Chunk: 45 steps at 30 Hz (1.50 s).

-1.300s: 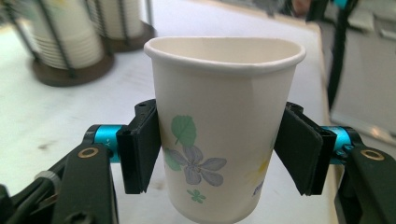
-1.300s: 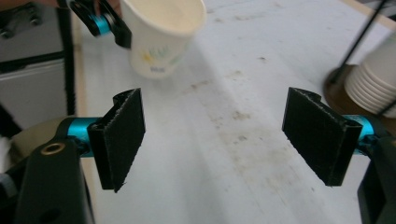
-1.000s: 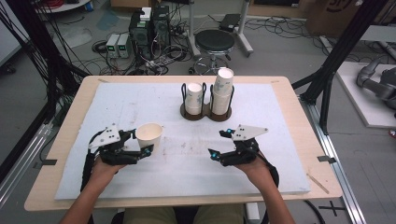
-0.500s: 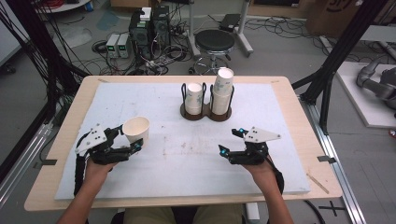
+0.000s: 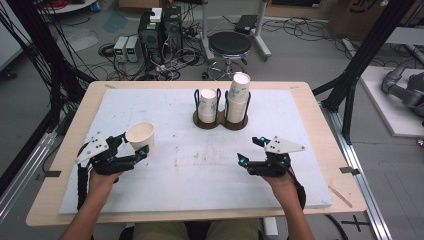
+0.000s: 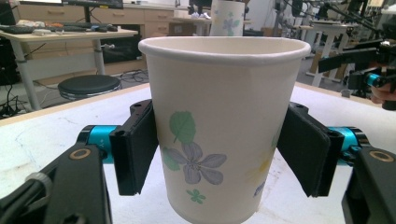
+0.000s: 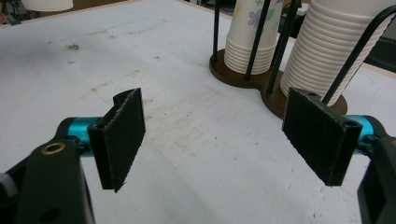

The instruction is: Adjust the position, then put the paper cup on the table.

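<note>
the white paper cup with a printed flower and leaf pattern (image 6: 224,126) stands upright between the black jaws of the left gripper (image 5: 131,150), each pad against a side of its wall, its long axis vertical, at the left of the white foam-topped table (image 5: 190,170). the right gripper (image 5: 250,151) hangs empty, jaws wide apart, the nearer one to the dark wire cup holder with two stacks of cups (image 5: 222,105) ahead of it.

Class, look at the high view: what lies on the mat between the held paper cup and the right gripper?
Nothing: between paper cup and right gripper, bare white mat.
</note>
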{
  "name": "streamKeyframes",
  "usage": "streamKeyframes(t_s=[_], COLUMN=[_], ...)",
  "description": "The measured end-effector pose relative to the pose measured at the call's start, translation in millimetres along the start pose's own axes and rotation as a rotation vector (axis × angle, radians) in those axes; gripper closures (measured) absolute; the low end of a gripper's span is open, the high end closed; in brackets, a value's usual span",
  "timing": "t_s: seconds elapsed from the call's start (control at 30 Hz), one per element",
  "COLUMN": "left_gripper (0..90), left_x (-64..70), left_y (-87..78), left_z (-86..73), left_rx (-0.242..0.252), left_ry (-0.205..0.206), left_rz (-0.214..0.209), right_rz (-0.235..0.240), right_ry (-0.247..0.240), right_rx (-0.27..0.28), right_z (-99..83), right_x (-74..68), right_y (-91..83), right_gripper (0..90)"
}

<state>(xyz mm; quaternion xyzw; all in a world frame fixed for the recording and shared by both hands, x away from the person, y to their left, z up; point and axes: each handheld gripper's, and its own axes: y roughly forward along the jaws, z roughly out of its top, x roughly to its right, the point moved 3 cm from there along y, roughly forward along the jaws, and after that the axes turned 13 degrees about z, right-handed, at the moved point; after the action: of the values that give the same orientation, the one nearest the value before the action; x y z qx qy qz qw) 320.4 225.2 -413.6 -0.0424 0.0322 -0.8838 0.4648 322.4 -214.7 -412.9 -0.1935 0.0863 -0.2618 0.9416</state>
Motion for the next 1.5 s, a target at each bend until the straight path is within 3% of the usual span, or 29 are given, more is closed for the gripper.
streamKeyframes(t_s=[0.17, 0.43, 0.73, 1.0, 1.23, 1.5], left_gripper=[30.7, 31.2, 31.6, 32.4, 33.3, 33.6], left_x=[-3.3, -7.9, -18.4, -24.8, -21.9, -18.4], left_y=[2.3, 9.8, 23.3, 34.5, 37.8, 25.1], left_z=[-2.5, -8.0, -18.2, -33.1, -42.0, -42.8], left_rx=[0.003, -0.005, -0.042, -0.198, -0.338, -0.395], left_ry=[-0.004, 0.035, 0.004, 0.001, 0.073, 0.072], left_rz=[0.013, 0.031, 0.04, 0.099, 0.146, 0.173], right_rz=[-0.013, -0.013, -0.02, -0.019, -0.01, -0.008], right_ry=[-0.001, -0.007, -0.009, -0.013, -0.015, -0.017], right_rx=[0.003, 0.001, -0.002, -0.005, -0.007, -0.003], right_z=[-1.0, -2.0, -6.3, -5.5, -3.9, -2.8], right_x=[0.6, -0.8, -1.6, -3.1, -4.1, -2.9], right_y=[-3.3, -4.5, -10.4, -10.3, -7.0, -6.8], right_gripper=[22.0, 22.0, 22.0, 22.1, 22.1, 22.1])
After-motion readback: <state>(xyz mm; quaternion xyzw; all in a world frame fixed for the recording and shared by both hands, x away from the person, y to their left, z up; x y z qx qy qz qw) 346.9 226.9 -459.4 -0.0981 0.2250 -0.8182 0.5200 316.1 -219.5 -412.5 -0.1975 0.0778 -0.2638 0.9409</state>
